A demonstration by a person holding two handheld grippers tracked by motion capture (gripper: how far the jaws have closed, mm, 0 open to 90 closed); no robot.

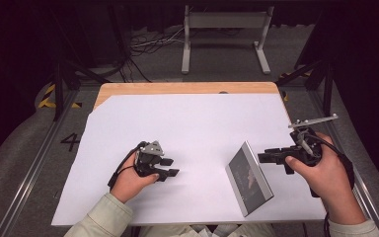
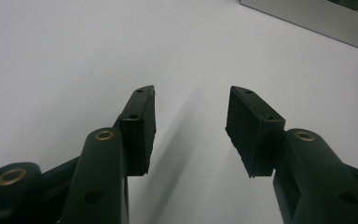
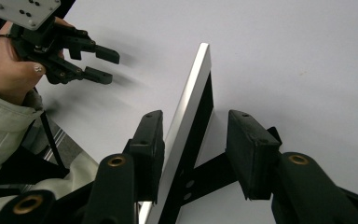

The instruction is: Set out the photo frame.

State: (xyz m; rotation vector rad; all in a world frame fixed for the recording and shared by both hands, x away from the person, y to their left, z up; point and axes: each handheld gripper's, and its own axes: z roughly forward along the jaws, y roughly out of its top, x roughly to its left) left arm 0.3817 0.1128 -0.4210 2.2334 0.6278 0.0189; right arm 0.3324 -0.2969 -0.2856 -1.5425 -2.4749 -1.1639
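My right tool [image 1: 266, 157], jaws wide, straddles the picture frame's [image 1: 249, 178] edge to steady it; my left tool [image 1: 168, 167] waits open on the counter [image 1: 192, 118].

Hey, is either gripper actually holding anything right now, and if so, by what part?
Nothing is firmly held. The left gripper is open over bare paper. The right gripper straddles the picture frame at its raised edge, jaws still apart, not clamped.

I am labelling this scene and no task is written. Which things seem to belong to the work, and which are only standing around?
Likely part of the work:
- picture frame, propped up, between the open jaws of the right gripper
- left gripper, open, empty
- white sheet under them

Only around:
- wooden table
- white metal stand behind
- cables on the floor
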